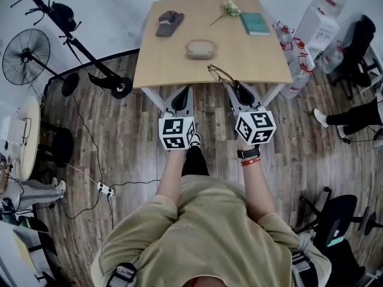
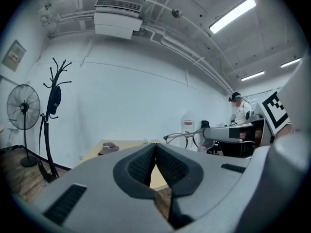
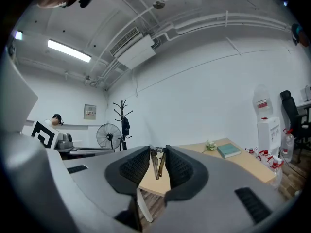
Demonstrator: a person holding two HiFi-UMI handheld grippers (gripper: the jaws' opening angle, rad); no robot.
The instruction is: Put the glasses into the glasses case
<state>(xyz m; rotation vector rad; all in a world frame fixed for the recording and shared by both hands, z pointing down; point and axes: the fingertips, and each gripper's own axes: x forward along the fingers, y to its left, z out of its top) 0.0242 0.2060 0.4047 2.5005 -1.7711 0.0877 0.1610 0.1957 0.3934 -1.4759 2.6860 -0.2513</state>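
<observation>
The right gripper [image 1: 235, 88] is clamped on the glasses [image 1: 219, 74], holding them over the near edge of the surface [image 1: 167, 61]; the left gripper [image 1: 184, 91], just left, is closed and empty; the glasses case [image 1: 200, 49] lies farther off, mid-surface.

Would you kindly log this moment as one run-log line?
left gripper: shut, empty | right gripper: shut on glasses | case: closed, on table | glasses not yet in case
</observation>
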